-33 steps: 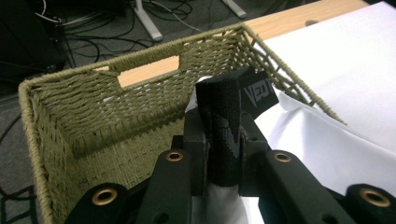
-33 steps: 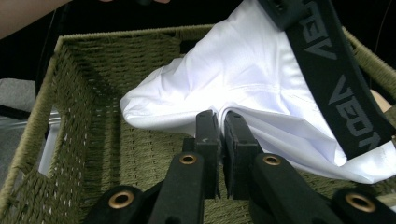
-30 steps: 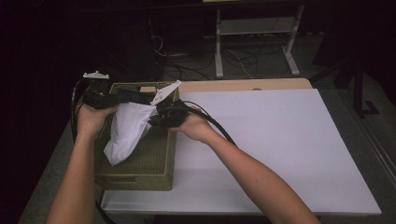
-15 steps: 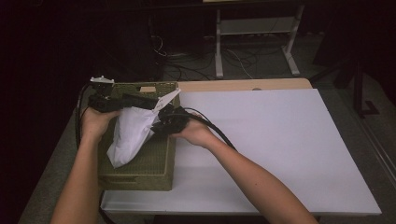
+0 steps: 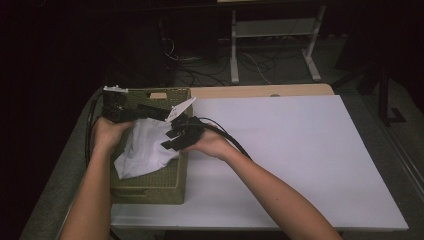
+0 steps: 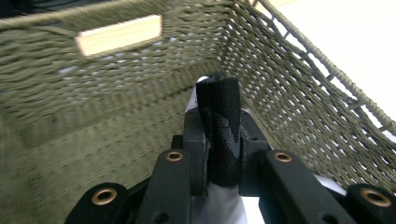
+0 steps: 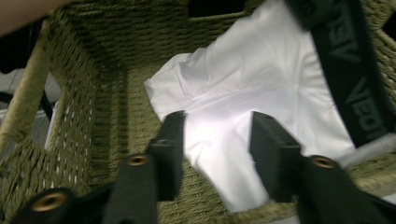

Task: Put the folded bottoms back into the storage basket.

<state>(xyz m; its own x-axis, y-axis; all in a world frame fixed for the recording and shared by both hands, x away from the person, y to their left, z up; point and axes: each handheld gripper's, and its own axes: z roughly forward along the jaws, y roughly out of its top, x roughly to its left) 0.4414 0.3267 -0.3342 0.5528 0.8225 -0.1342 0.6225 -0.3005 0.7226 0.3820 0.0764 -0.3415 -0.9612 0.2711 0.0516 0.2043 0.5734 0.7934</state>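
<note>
Basket: garment beneath right claw

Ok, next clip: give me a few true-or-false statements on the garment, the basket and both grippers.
1. The left gripper is clamped on the black waistband. True.
2. The white garment lies flat on the white board. False: it hangs into the woven basket.
3. The right gripper has its jaws apart over the white cloth. True; they have just been opening.
4. The basket sits at the table's right edge. False: it is at the left.
</note>
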